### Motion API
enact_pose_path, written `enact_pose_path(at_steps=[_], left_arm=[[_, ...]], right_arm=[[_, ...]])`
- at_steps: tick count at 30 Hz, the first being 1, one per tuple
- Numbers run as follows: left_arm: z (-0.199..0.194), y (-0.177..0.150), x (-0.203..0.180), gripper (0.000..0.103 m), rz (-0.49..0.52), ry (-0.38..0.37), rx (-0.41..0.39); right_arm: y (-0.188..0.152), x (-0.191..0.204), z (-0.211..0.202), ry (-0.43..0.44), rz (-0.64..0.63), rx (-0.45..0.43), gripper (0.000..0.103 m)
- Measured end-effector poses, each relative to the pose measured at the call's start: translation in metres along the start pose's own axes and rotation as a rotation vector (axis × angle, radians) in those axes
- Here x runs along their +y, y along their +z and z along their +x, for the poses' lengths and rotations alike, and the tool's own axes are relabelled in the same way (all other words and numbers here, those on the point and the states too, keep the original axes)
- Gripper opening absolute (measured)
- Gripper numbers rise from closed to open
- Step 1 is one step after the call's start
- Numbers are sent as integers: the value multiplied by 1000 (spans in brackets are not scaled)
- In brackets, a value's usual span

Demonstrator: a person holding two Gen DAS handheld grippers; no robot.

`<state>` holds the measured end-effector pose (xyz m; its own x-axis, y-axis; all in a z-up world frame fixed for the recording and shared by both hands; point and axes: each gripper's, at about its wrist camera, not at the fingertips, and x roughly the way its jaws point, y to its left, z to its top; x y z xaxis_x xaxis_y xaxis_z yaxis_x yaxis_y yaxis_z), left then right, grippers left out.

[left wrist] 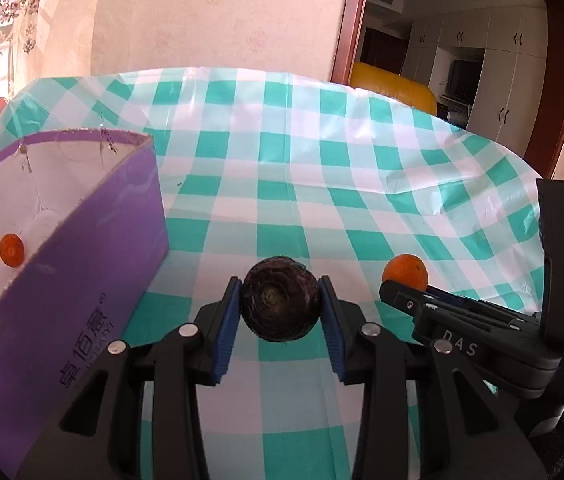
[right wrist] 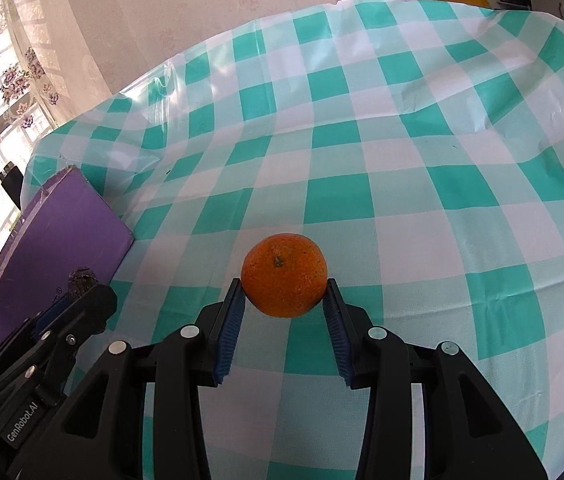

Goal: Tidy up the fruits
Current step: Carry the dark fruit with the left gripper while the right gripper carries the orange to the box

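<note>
My left gripper [left wrist: 280,292] is shut on a dark brown round fruit [left wrist: 280,300] and holds it above the checked cloth, just right of the purple box [left wrist: 94,256]. One small orange [left wrist: 11,249] lies inside the box against its white wall. My right gripper [right wrist: 284,292] is shut on an orange [right wrist: 284,275] with its stem facing the camera. That orange also shows in the left wrist view [left wrist: 405,271], beyond the right gripper's black body. In the right wrist view the dark fruit [right wrist: 81,278] peeks over the left gripper, next to the purple box [right wrist: 58,240].
A green and white checked tablecloth [left wrist: 322,184] covers the table, with wrinkles at the right. A wall, a curtained window and a doorway with a yellow sofa [left wrist: 394,84] stand behind the table.
</note>
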<state>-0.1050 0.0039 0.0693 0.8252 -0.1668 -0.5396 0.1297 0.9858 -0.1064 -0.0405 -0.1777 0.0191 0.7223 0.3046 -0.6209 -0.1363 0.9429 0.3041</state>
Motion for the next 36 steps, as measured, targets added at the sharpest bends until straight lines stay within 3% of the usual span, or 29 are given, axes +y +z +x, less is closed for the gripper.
enact_pose_path(at_steps=[7, 11, 16, 22, 27, 30, 36], left_arm=[[-79, 16, 22, 39, 26, 95, -217], [-112, 23, 51, 39, 4, 169, -255], [-144, 32, 97, 39, -31, 315, -279], [-150, 33, 150, 39, -79, 436, -204], [-132, 31, 185, 39, -95, 497, -49], [-115, 28, 198, 39, -98, 553, 59], [-90, 21, 220, 39, -96, 534, 242]], right_arm=[[13, 56, -30, 101, -112, -98, 40], [17, 94, -38, 169, -190, -110, 40], [26, 141, -46, 248, -278, -131, 40], [31, 193, -41, 325, -373, -110, 40], [33, 244, -30, 332, -516, -74, 41], [34, 269, -13, 313, -584, -10, 41], [23, 308, 39, 227, -730, 175, 40]])
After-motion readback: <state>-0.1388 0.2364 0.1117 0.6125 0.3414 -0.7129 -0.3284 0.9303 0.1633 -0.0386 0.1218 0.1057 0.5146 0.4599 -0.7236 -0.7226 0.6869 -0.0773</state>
